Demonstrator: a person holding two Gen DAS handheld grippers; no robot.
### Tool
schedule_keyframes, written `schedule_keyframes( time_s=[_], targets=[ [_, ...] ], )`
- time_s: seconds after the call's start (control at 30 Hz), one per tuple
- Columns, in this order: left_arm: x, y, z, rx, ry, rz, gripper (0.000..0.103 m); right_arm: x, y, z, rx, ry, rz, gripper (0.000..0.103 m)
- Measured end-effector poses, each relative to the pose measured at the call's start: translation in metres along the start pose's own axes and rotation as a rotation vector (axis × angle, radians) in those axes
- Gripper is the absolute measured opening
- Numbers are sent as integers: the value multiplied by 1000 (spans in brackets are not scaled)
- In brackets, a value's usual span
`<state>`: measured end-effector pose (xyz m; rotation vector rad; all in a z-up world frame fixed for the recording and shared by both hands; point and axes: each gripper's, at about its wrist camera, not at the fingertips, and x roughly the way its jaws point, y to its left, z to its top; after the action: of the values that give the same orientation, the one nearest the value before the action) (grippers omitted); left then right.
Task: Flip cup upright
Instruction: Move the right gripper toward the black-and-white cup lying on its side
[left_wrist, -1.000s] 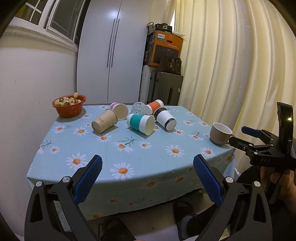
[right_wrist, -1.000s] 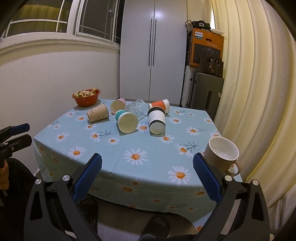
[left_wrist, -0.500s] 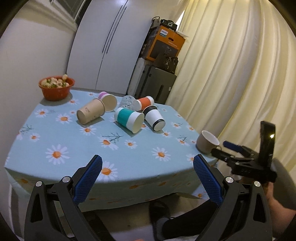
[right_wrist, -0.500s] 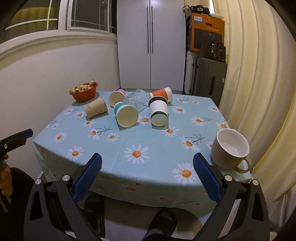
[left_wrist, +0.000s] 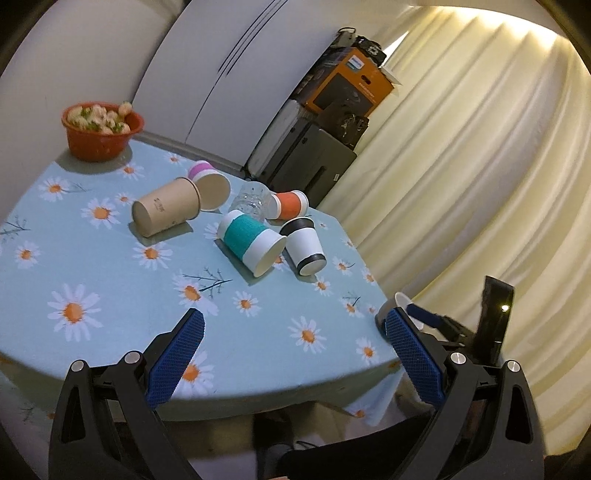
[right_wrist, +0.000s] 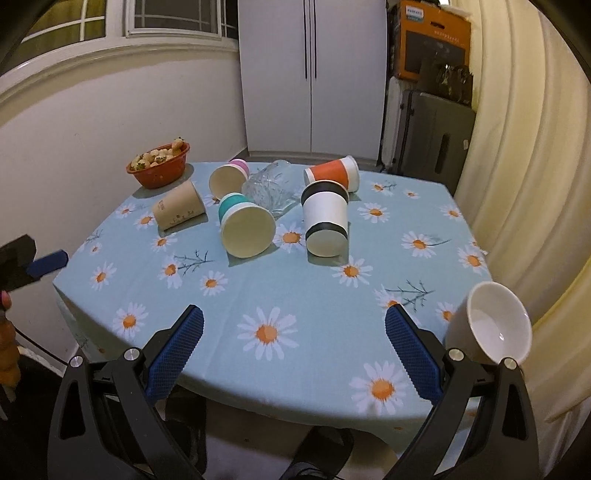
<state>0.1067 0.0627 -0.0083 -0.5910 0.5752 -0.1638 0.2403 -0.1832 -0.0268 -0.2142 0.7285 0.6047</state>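
I see tipped cups (right_wrist: 248, 229) clustered mid-table (right_wrist: 295, 295), bowl (right_wrist: 159, 168) back left, mug (right_wrist: 487, 328) front right.

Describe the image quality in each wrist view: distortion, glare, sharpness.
Left wrist view: strong fisheye bend and a tilted frame, the white wardrobe leaning; warm glare at the top of the cream curtain; slightly soft. Right wrist view: level and sharper; the daisy-print tablecloth edge bows; a small highlight sits inside the white ceramic mug; the clear glass cup reads murky.
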Motion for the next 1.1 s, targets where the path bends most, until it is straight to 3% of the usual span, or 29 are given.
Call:
schedule_keyframes(
  time_s=[0.33, 0.67, 0.9, 1.1],
  targets=[
    [45, 11, 27, -94, 64, -57, 96, 80, -31, 61, 109, 171, 115, 98],
    [88, 29, 38, -243, 131, -128, 96, 152, -61, 106, 155, 324, 154, 97],
    [128, 25, 40, -293, 194, -189, 96, 192, -71, 123, 118, 432, 148, 87],
    [146, 24, 38, -300, 224, -192, 96, 219, -79, 122, 158, 541, 185, 72]
  ],
)
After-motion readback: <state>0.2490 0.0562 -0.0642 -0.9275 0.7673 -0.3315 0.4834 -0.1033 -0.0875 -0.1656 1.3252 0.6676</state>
